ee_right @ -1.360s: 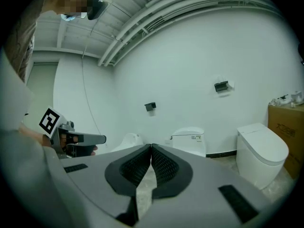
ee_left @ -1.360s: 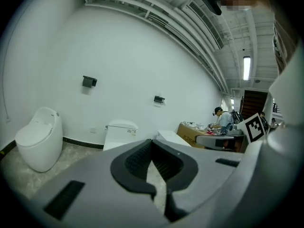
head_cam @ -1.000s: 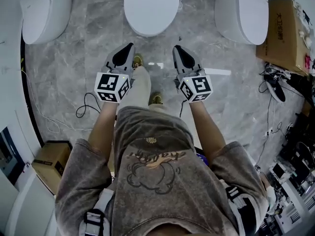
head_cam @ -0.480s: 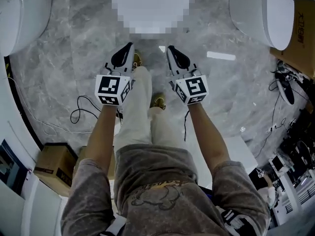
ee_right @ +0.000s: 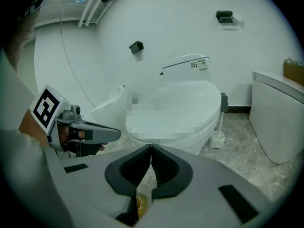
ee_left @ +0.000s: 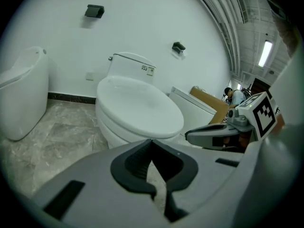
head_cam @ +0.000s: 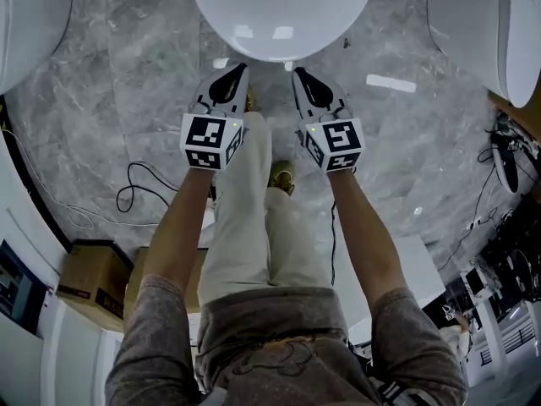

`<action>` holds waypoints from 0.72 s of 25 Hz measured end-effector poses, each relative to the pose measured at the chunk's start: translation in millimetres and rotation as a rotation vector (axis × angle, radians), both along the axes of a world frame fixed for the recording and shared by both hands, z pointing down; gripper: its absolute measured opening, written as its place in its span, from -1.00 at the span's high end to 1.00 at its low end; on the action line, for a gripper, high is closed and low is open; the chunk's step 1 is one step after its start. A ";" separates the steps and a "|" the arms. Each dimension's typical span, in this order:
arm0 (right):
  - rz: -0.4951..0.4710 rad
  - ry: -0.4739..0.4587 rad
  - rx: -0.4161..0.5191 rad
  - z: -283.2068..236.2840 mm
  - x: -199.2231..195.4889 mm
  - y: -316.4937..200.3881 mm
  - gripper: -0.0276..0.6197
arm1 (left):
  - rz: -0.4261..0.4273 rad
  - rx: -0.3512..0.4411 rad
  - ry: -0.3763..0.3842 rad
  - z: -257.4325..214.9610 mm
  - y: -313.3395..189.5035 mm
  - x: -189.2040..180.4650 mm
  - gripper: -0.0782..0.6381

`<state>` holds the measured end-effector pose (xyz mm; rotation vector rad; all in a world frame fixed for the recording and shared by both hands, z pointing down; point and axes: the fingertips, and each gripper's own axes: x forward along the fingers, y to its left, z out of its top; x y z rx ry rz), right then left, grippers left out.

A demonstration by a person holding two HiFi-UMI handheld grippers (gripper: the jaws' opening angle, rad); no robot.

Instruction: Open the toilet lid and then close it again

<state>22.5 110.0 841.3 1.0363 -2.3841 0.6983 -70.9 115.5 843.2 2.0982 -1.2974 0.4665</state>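
Toilet lid [head_cam: 283, 11]: it is down, a white oval at the top centre of the head view. In the left gripper view it lies flat on the bowl, in the middle of the frame.
Left gripper [head_cam: 243, 67]: the jaws are pressed together with nothing between them. The tip sits at the lid's front edge, just left of centre.
Right gripper [head_cam: 296, 71]: the jaws are also pressed together and empty. The tip is at the same front edge, just right of centre.
Why paired: I judge that I hold both tools side by side at the front rim so the closed tips can slip under the lip and lift evenly. Closed jaws suit a push from below, not a pinch.
Task stage: the opening step is not yet done.
Contact: I cannot tell whether either tip touches the lid. In the head view the tips meet its outline, but no view shows a clear gap or a clear touch.
Cut off: the lid's rear and hinge run off the top of the head view. The tank [ee_left: 130, 63] shows only in the gripper views.
Obscured: a mosaic patch covers the lid in the right gripper view.
Neighbouring toilets [head_cam: 482, 24]: they are clipped at the upper corners.
Unclear: a yellowish spot shows low between the right jaws, too small to name.
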 end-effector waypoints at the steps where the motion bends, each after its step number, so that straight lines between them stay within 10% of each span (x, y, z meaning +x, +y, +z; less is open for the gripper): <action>1: 0.003 0.001 -0.006 5.2 -2.5 -0.6 0.83 | 0.001 -0.005 0.001 5.8 -0.1 -1.0 0.76; 18: 0.042 -0.032 -0.053 14.7 -8.9 -13.5 0.83 | 0.020 -0.063 0.066 15.9 -18.7 2.5 0.76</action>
